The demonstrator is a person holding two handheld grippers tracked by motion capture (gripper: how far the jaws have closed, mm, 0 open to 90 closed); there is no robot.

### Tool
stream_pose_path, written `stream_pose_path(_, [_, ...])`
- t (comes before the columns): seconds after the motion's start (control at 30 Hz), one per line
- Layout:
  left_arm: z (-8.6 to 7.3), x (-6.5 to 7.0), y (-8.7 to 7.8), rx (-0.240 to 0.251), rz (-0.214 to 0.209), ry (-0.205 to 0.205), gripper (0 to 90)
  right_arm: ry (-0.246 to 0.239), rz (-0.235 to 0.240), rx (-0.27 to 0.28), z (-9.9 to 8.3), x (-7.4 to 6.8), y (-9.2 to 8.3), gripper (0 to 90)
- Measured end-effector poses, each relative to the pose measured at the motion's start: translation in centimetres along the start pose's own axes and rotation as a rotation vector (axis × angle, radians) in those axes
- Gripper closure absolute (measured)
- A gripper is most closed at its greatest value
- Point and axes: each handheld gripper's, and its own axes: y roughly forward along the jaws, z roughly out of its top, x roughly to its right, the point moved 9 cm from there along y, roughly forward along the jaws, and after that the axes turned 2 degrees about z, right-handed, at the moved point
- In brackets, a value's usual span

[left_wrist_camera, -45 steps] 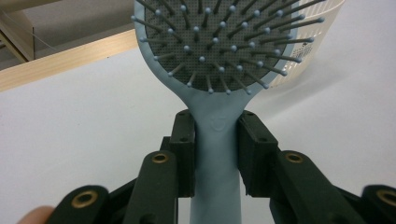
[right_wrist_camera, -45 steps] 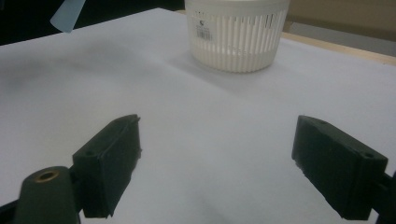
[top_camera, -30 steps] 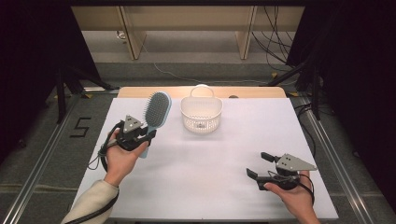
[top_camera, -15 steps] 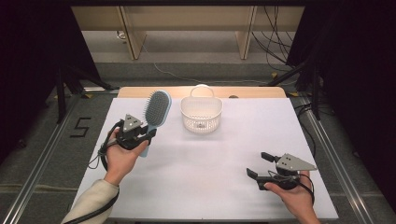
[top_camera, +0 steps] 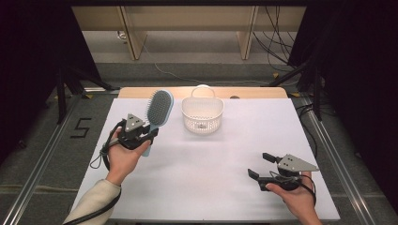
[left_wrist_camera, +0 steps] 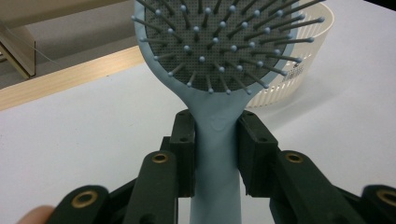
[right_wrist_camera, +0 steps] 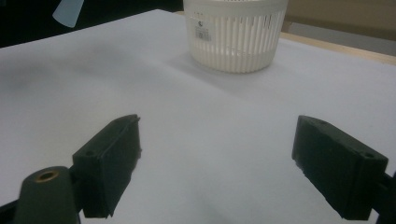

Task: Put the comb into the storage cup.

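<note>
Nothing has moved since the earlier frame: both hands parked. My left gripper (top_camera: pixel 149 132) has its jaws clamped on the neck of the blue hairbrush (top_camera: pixel 158 111), held up off the counter (top_camera: pixel 225 154) at centre left of the high view, bristles toward the camera, just left of the white basket (top_camera: pixel 202 114). Right gripper (top_camera: pixel 262 165) sits lower right, jaws wide, nothing between them. Brush looks light, stiff plastic, smooth handle, so likely slippery; the narrow neck below the head is the right hold.
</note>
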Motion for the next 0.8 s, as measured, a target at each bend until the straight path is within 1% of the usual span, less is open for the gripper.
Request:
stream_pose_path(0.3, [0.23, -0.18, 0.14, 0.019, 0.004, -0.013, 70.0, -0.001, 0.000, -0.001, -0.03, 0.00, 0.03, 16.2])
stream_pose_path(0.8, [0.96, -0.06, 0.17, 0.058, 0.004, 0.001, 70.0, 0.000, 0.002, 0.000, -0.02, 0.00, 0.03, 16.2])
